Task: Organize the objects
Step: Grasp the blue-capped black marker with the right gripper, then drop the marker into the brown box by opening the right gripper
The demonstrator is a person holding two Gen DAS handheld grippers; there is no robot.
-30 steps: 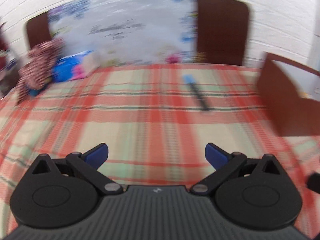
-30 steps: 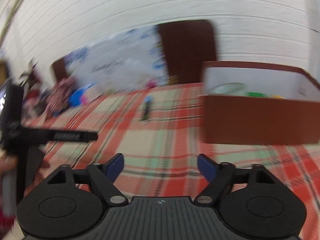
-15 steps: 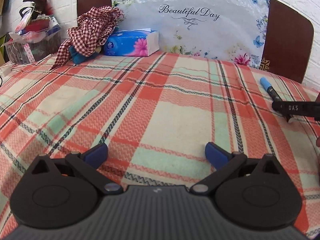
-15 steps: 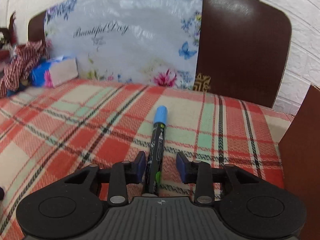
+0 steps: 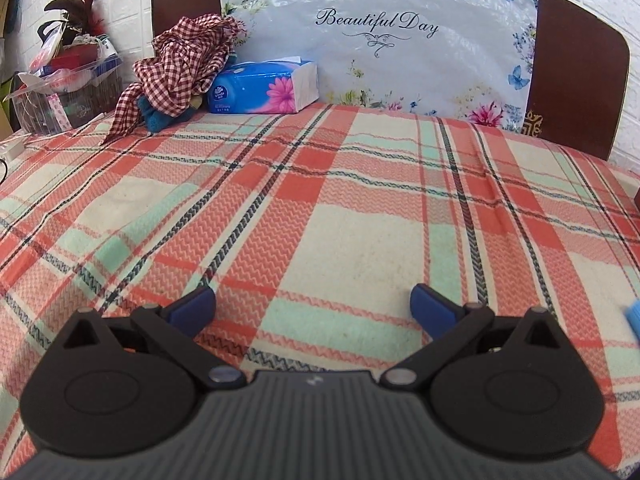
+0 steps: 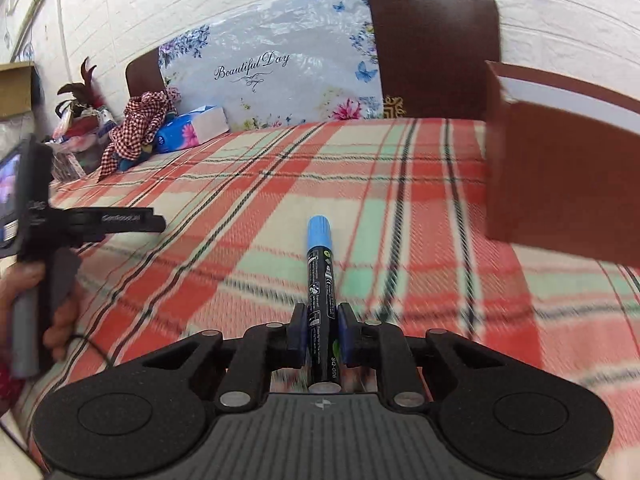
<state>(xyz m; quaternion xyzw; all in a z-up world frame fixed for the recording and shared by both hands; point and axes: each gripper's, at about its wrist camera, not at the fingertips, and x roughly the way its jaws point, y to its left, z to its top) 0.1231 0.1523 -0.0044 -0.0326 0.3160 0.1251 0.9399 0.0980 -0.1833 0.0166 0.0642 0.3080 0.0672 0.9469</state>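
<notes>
My right gripper [image 6: 322, 330] is shut on a black marker with a blue cap [image 6: 320, 276], which points forward and is held above the plaid cloth [image 6: 280, 168]. A brown box [image 6: 560, 184] with a white inside stands to the right of the marker. My left gripper [image 5: 312, 306] is open and empty over the cloth [image 5: 320, 200]. It also shows at the left of the right wrist view [image 6: 116, 220], held by a hand. The marker's blue cap [image 5: 634, 316] peeks in at the right edge of the left wrist view.
At the back left lie a red checked cloth [image 5: 180, 60], a blue tissue pack [image 5: 264, 88] and a cluttered clear bin [image 5: 60, 92]. A floral pillow [image 5: 380, 36] leans on a brown headboard [image 5: 576, 68] against the white brick wall.
My right gripper closed on the marker and lifted it off the cloth, swinging toward the brown box. My left gripper stayed open and drew back to the left.
</notes>
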